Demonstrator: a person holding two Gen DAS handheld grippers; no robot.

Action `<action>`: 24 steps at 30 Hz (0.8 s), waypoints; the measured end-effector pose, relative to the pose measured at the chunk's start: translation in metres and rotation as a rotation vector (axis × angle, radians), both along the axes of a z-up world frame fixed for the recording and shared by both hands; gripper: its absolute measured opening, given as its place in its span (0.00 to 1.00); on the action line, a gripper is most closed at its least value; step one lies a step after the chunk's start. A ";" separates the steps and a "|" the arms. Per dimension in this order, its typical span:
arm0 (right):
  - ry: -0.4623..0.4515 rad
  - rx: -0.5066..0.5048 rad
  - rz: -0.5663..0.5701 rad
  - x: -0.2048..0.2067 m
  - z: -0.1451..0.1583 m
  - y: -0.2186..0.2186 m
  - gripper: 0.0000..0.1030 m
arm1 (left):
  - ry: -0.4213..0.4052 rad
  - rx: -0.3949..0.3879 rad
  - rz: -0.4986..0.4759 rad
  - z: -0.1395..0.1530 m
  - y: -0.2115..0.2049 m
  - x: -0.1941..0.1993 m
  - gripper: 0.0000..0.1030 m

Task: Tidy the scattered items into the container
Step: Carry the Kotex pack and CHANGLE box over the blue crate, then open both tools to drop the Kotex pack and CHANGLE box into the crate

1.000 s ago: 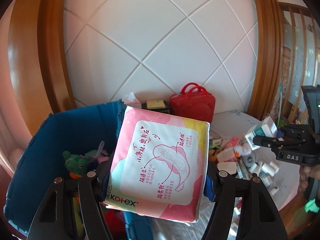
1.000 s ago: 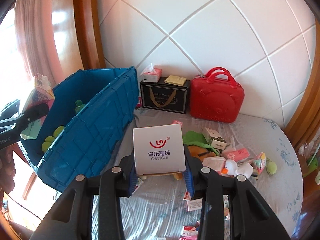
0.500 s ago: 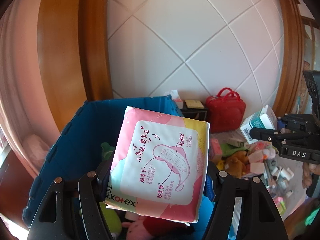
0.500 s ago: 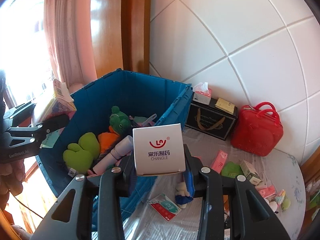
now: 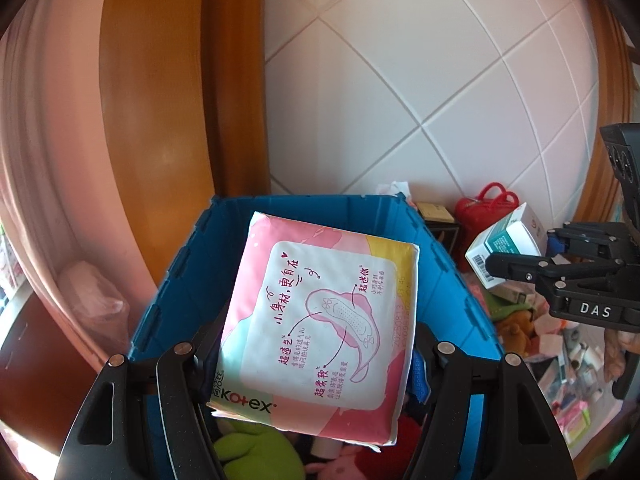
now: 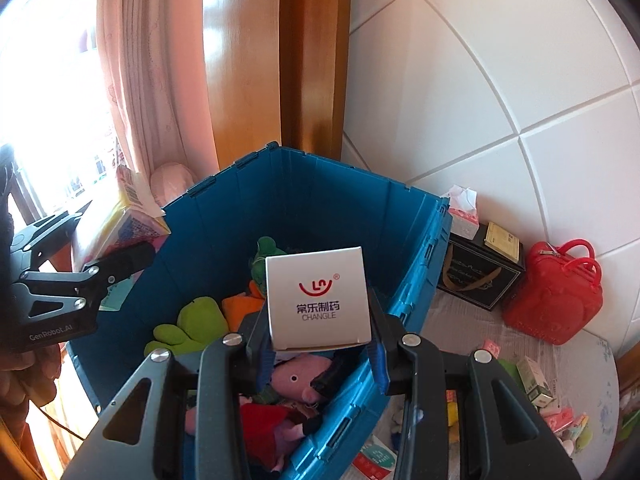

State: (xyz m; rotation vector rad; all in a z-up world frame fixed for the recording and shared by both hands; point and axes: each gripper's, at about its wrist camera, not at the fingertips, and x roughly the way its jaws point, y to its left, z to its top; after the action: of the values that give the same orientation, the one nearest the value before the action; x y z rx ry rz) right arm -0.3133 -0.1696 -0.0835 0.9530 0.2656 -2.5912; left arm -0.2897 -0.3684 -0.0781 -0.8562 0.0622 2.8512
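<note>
My left gripper (image 5: 316, 344) is shut on a pink Kotex pad pack (image 5: 320, 316) and holds it above the open blue crate (image 5: 192, 264). My right gripper (image 6: 318, 340) is shut on a white CHANGLE medicine box (image 6: 318, 300), held over the crate's (image 6: 416, 280) right side. The crate holds plush toys: a green one (image 6: 192, 326), a pink pig (image 6: 300, 376) and a frog (image 6: 266, 260). In the right wrist view the left gripper (image 6: 116, 256) with the pad pack (image 6: 124, 220) is at the crate's left rim. In the left wrist view the right gripper (image 5: 496, 264) and its box (image 5: 504, 248) are at the right.
A red case (image 6: 556, 296), a black gift box (image 6: 476, 276) and a tissue box (image 6: 464, 212) stand against the tiled wall. Several small boxes and packets (image 6: 536, 384) lie scattered on the round table (image 6: 592, 364) to the right. A wooden frame and pink curtain are behind the crate.
Both grippers have moved left from over the table to above the blue crate, still holding their items. The crate's inside now fills the lower middle of both views.
</note>
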 end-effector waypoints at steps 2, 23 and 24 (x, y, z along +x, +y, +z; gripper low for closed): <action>-0.003 0.006 -0.004 -0.010 -0.002 -0.008 0.36 | -0.004 -0.004 0.008 0.000 -0.009 -0.013 0.67; 0.005 0.034 -0.065 -0.074 -0.011 -0.036 1.00 | 0.022 0.037 0.045 0.008 -0.040 -0.097 0.99; 0.003 0.036 -0.067 -0.074 -0.012 -0.036 1.00 | 0.016 0.032 0.041 0.007 -0.040 -0.097 0.99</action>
State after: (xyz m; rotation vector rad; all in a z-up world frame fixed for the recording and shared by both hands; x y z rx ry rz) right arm -0.3870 -0.2053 -0.0953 0.9860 0.2876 -2.6571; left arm -0.3866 -0.4079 -0.0716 -0.8384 0.0013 2.8890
